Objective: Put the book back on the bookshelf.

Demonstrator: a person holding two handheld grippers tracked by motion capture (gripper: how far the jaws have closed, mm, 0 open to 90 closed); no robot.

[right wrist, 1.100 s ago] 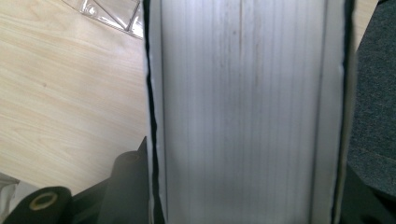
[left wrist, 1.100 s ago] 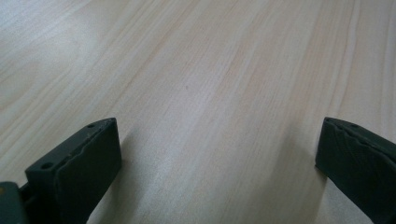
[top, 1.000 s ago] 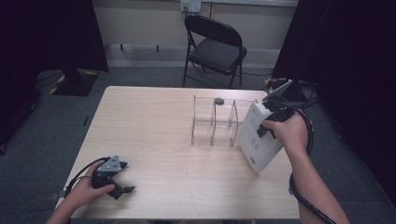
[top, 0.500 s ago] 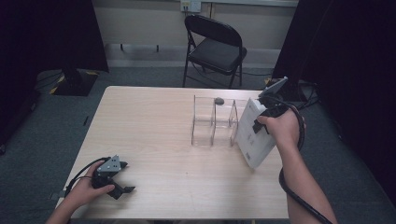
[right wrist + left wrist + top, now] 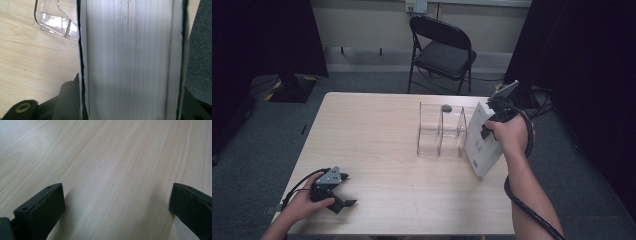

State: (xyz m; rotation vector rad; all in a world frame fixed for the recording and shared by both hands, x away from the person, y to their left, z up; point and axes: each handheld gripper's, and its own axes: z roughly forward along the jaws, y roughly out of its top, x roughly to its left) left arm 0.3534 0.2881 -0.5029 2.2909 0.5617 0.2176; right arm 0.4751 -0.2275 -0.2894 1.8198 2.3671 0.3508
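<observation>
- One white book (image 5: 482, 142) was clamped in my right hand-held gripper (image 5: 493, 121), tilted just beside the clear divider rack (image 5: 439, 130), not yet slotted in.
- My left hand-held gripper (image 5: 337, 192) rested on the bench (image 5: 377, 140), jaws apart, holding nothing.

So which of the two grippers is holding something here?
The right gripper, clamped on the white book beside the clear rack. The left gripper sits open with nothing between its jaws.
</observation>
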